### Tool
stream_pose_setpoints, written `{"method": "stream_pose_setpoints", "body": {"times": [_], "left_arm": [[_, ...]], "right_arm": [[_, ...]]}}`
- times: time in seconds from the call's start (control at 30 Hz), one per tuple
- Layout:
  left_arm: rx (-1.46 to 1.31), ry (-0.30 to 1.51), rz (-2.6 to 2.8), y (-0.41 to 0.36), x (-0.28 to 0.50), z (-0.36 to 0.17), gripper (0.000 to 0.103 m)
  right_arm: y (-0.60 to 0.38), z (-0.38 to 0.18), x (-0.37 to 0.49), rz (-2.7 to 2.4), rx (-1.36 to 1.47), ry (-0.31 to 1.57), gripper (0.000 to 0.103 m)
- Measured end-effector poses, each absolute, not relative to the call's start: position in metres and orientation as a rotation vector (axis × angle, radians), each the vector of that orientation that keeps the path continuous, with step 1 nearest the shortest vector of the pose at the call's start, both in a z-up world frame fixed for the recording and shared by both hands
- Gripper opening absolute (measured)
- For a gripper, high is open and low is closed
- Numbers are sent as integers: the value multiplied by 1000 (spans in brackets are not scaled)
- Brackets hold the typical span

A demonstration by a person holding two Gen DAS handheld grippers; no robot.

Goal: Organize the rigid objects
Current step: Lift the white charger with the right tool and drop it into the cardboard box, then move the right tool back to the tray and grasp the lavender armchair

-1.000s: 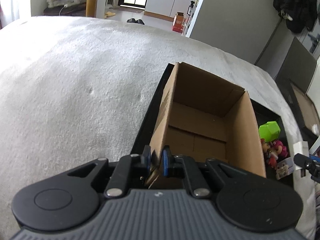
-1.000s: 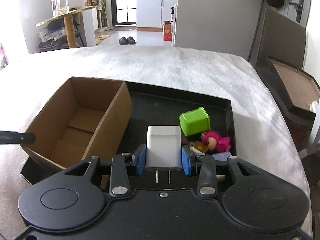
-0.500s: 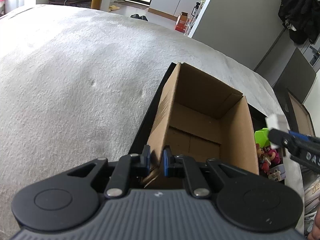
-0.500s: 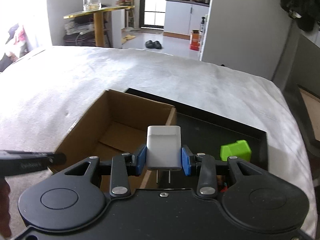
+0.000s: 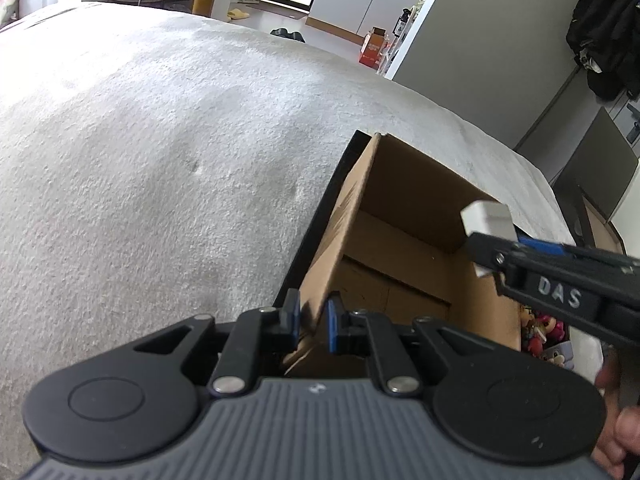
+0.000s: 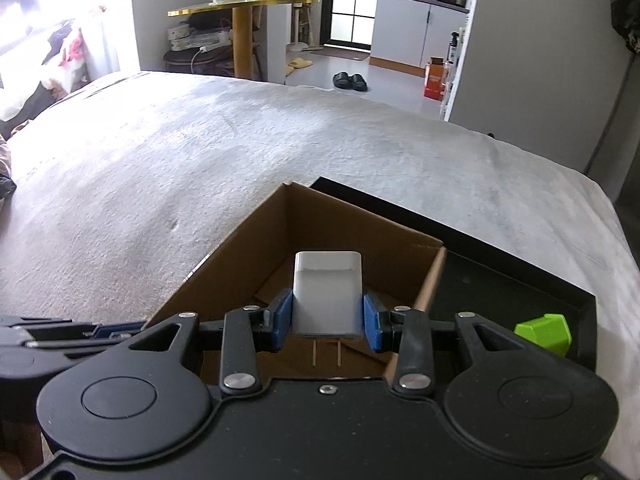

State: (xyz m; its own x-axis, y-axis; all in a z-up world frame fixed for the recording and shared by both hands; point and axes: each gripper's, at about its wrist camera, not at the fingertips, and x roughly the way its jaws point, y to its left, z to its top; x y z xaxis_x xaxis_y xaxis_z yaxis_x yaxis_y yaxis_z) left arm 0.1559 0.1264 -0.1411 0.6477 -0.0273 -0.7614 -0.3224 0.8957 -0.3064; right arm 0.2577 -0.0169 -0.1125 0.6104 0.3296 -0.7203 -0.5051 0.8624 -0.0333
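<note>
An open cardboard box (image 5: 404, 240) stands on the left part of a black tray (image 6: 520, 280) on a grey bedspread. My left gripper (image 5: 313, 322) is shut on the box's near left wall. My right gripper (image 6: 327, 322) is shut on a white plug charger (image 6: 328, 296), prongs toward the camera, and holds it above the open box (image 6: 320, 236). In the left wrist view the charger (image 5: 488, 218) hangs over the box's right side. A green block (image 6: 546, 332) lies on the tray right of the box.
Pink and red small toys (image 5: 546, 332) lie on the tray beyond the box's right wall. The grey bedspread (image 5: 160, 160) spreads left and behind. A round gold table (image 6: 244, 4) with a glass jar stands beyond the bed.
My right gripper has carried the charger left from over the tray to above the box. My left gripper has kept its hold on the box wall.
</note>
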Motion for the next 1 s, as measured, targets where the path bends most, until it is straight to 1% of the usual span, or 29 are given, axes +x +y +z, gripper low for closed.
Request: {"method": "stream_pose_setpoints", "body": {"times": [0.37,0.43,0.47,0.5,0.6,0.67,0.77,1.0], "left_arm": [[-465,864,178,126,157,-140,11],[-465,865,183,126,157,-140,11],[-461,865,184,125,157,-140,11],[-457,865,186,125,158,-140,11],[-449,871,191,124,158,-140,12],[-432,866,195,122,159,-139,12],[-433,869,198,120,159,-138,12],[-393,870,206,116,159,-138,12]], "right_arm": [[3,-98,275,533,-269,707,37],[4,-91,280,535,-247,679,41],[6,-88,283,542,-247,675,49],[7,-87,284,552,-252,672,54],[4,-82,283,560,-264,650,57],[-2,-81,282,564,-266,661,57],[-17,-84,277,556,-268,684,61],[-56,-92,262,545,-273,761,63]]}}
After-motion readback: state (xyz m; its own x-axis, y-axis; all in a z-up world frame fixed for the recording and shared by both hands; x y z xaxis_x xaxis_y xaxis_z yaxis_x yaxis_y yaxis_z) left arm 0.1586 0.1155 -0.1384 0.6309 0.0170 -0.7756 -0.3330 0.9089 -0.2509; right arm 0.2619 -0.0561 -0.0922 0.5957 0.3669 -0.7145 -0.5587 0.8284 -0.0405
